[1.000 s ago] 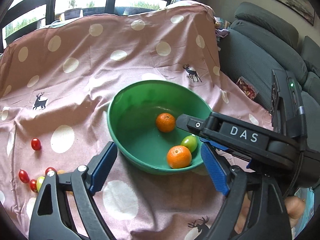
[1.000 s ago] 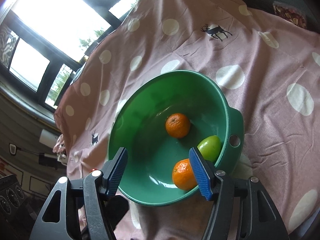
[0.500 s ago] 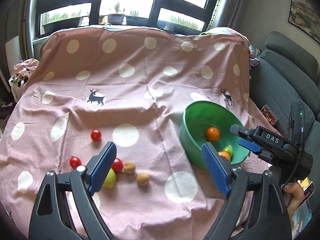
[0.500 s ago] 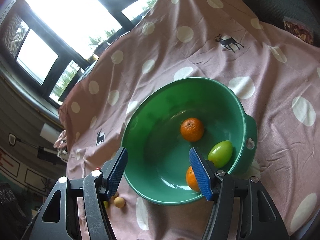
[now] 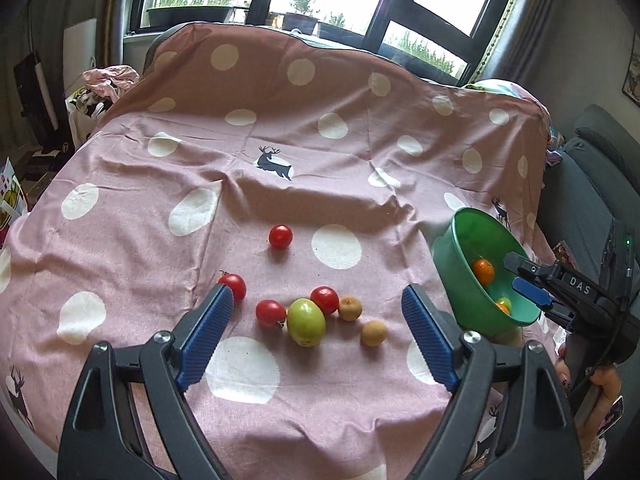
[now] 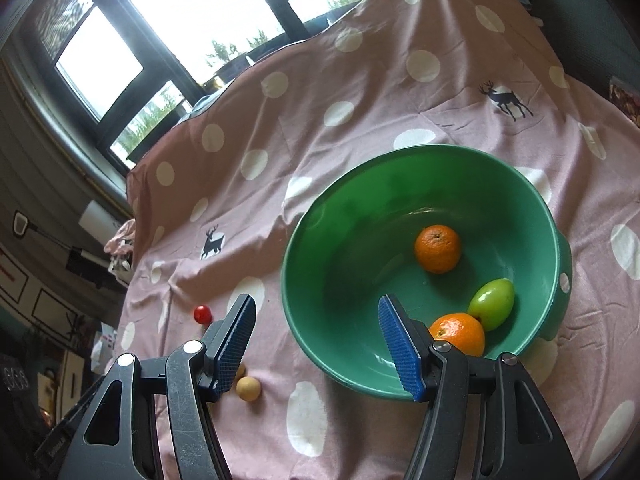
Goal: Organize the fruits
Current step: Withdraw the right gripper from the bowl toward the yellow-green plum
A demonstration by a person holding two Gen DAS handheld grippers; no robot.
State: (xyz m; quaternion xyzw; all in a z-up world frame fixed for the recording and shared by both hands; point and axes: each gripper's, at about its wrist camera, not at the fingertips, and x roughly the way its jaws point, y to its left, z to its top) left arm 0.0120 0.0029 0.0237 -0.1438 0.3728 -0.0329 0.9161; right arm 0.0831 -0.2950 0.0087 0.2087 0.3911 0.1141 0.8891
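A green bowl (image 6: 344,280) on the pink spotted cloth holds two oranges (image 6: 437,249) and a green fruit (image 6: 492,309). My right gripper (image 6: 318,326) hovers open and empty over the bowl's near-left rim. In the left wrist view the bowl (image 5: 460,264) sits at the right with the right gripper (image 5: 532,280) above it. Loose fruit lies on the cloth: several red tomatoes (image 5: 280,236), a green fruit (image 5: 306,322) and two small tan fruits (image 5: 374,333). My left gripper (image 5: 318,330) stands open and empty just in front of that cluster.
The cloth (image 5: 280,152) drapes over a raised back toward the windows. A grey sofa (image 5: 592,184) stands to the right of the table. A hand (image 5: 600,384) holds the right gripper's handle. Clutter lies on the floor at the left.
My left gripper has swung left, away from the bowl, and now faces the loose fruit cluster. The right gripper has drawn back slightly and rolled, so the bowl sits further right in its view.
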